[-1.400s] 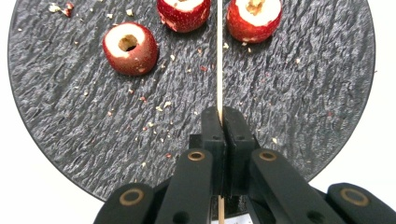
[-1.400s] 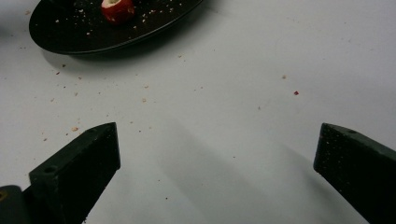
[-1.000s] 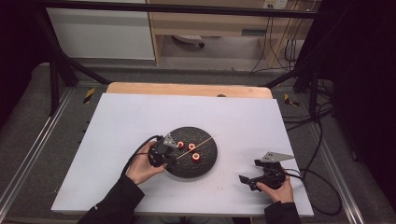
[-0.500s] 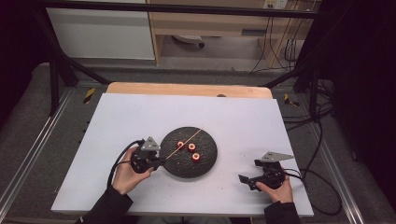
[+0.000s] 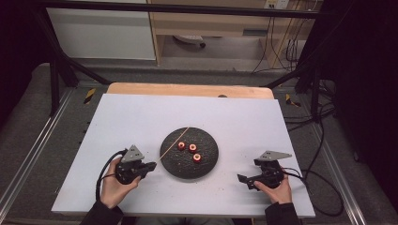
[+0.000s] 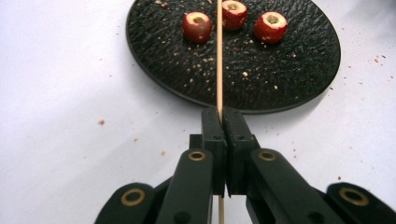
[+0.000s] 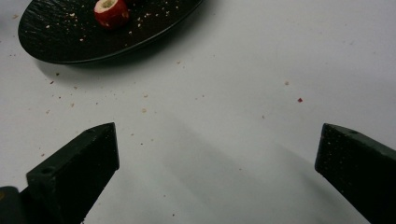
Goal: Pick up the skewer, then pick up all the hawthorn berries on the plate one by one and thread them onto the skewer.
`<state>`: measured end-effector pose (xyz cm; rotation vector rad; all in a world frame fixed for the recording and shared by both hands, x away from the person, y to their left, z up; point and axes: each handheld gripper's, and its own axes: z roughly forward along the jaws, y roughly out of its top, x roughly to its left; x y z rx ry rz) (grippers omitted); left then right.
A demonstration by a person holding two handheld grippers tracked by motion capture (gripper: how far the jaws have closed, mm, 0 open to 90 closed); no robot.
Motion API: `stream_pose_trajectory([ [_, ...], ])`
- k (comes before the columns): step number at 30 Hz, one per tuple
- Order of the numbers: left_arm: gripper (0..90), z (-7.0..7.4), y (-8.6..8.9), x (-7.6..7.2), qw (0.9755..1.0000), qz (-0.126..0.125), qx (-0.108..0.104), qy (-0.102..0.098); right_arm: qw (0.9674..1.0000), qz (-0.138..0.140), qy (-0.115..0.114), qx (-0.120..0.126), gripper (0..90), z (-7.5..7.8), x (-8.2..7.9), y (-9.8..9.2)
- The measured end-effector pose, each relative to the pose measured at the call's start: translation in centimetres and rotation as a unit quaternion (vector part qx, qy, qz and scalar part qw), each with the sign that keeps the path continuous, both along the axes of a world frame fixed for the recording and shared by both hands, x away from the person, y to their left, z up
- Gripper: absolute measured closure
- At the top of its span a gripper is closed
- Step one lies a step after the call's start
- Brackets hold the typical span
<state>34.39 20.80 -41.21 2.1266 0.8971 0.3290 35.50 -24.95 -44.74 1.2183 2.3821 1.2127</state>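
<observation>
At the left of the white surface, my left tongs sit clamped tight on a thin wooden skewer, gripping it near its back end so that most of its length reaches out over the black plate. The skewer looks light and stiff but easy to snap, so I judge the hold belongs low on the shaft, close to the jaws, with little side load. On the plate, amid crumbs, lie three small red cored fruits, none yet threaded; they look firm, round and apt to roll, best steadied at their sides. At the right, my right tongs rest wide apart and hold nothing, well clear of the plate's rim.
</observation>
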Motion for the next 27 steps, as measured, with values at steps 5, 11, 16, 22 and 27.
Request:
stream_pose_trajectory([
  [5, 88.2, -0.6, 1.1, -0.6, 0.9998, 0.013, -0.013, -0.002, 1.0, -0.003, -0.005, -0.001, 0.5, 0.6, 0.5, 1.1],
  [11, 88.2, -1.2, 2.3, -1.2, 0.9989, 0.032, -0.032, -0.012, 0.9999, -0.007, -0.007, -0.007, 0.5, 1.2, 0.8, 2.2],
  [16, 88.2, -1.7, 2.9, -1.6, 0.998, 0.04, -0.046, -0.02, 0.9998, -0.003, -0.011, -0.015, 0.5, 1.8, 1.3, 3.4],
  [22, 88.2, -2.3, 3.4, -2.0, 0.9973, 0.044, -0.054, -0.023, 0.9996, 0.004, -0.012, -0.026, 0.5, 3.1, 1.8, 5.3],
  [27, 88.2, -2.5, 3.6, -2.4, 0.9972, 0.04, -0.059, -0.023, 0.9993, 0.01, -0.009, -0.034, 0.5, 3.6, 2.2, 6.4],
])
